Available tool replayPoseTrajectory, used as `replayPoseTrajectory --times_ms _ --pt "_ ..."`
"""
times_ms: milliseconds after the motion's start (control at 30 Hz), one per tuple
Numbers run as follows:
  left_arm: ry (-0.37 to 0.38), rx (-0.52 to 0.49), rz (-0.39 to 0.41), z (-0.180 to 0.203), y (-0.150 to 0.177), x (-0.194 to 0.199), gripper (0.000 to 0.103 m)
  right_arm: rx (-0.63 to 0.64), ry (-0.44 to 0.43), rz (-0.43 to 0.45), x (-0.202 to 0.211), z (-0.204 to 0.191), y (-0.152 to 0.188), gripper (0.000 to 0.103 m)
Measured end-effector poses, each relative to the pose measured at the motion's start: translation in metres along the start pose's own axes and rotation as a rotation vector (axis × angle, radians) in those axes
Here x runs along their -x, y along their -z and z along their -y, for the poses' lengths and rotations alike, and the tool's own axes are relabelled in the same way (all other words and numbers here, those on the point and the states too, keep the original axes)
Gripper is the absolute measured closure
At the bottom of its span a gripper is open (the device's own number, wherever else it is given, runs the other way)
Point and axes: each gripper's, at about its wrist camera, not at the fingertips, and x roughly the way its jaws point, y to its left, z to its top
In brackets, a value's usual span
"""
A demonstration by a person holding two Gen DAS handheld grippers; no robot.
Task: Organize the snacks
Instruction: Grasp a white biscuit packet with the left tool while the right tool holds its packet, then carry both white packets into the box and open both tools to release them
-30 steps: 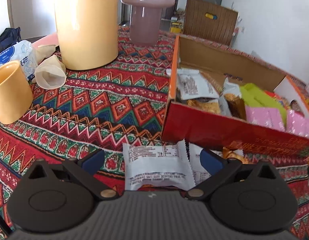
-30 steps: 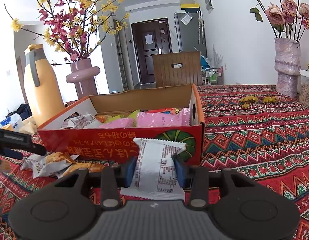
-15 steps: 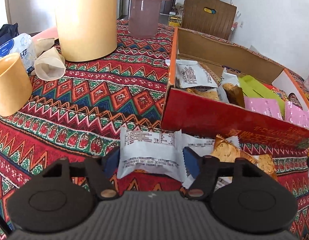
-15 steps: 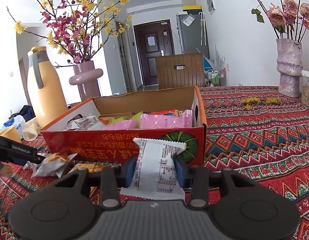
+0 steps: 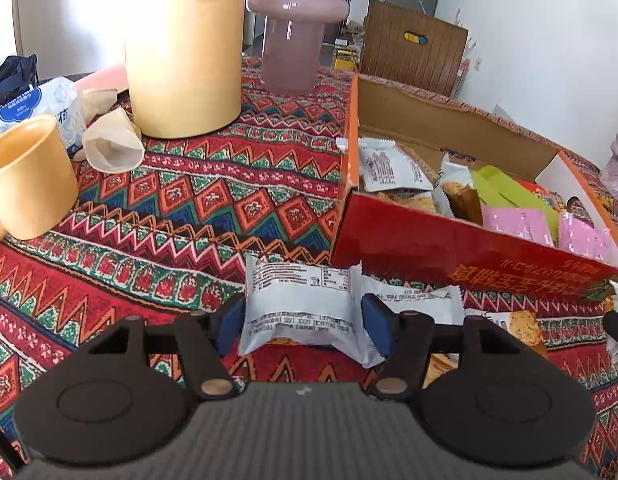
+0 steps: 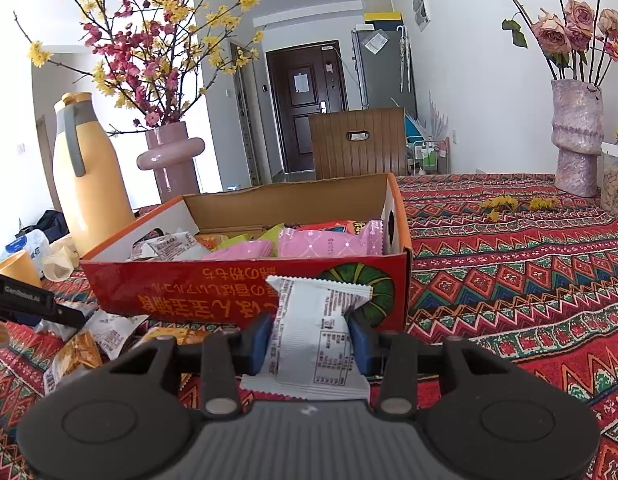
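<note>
Left wrist view: left gripper [image 5: 303,324] fingers closing round white snack pkt [image 5: 299,312] on worktop [image 5: 189,216]; right gripper [image 6: 312,342] fingers pinching another white pkt [image 6: 315,336] by red box [image 6: 237,292].

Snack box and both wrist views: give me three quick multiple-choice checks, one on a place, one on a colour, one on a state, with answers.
1. Where is the yellow cup?
A. inside the box
B. on the tablecloth, left of the yellow jug
C. atop the pink vase

2. What colour is the snack box's outer front wall?
A. red
B. blue
C. white

3. What sits in the right gripper?
A. nothing
B. a pink packet
C. a white snack packet

Answers:
1 B, it stands on the cloth left of the jug.
2 A, red with printed lettering.
3 C, the jaws pinch its sides.
</note>
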Motion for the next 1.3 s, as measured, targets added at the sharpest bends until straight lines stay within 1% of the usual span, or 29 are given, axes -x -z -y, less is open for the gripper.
replayPoseTrajectory --times_ms 333,600,800,933,1100,1300 --pt "0.028 -0.029 0.065 0.004 0.002 0.027 0.039 0.002 0.005 0.004 0.000 0.000 0.000 0.062" --pt "0.057 -0.070 0.136 0.015 -0.005 0.049 0.039 0.036 0.005 0.040 0.015 -0.004 -0.010 0.062" --pt "0.086 -0.102 0.195 0.030 -0.016 0.061 0.039 0.093 0.033 0.107 0.034 -0.005 -0.035 0.062" --pt "0.106 -0.132 0.237 0.043 -0.025 0.068 0.039 0.123 0.060 0.145 0.036 -0.005 -0.054 0.062" --pt "0.116 -0.158 0.283 0.058 -0.037 0.070 0.039 0.134 0.076 0.166 0.029 -0.002 -0.077 0.062" --pt "0.122 -0.160 0.301 0.074 -0.050 0.063 0.039 0.125 0.069 0.157 0.005 -0.003 -0.097 0.062"
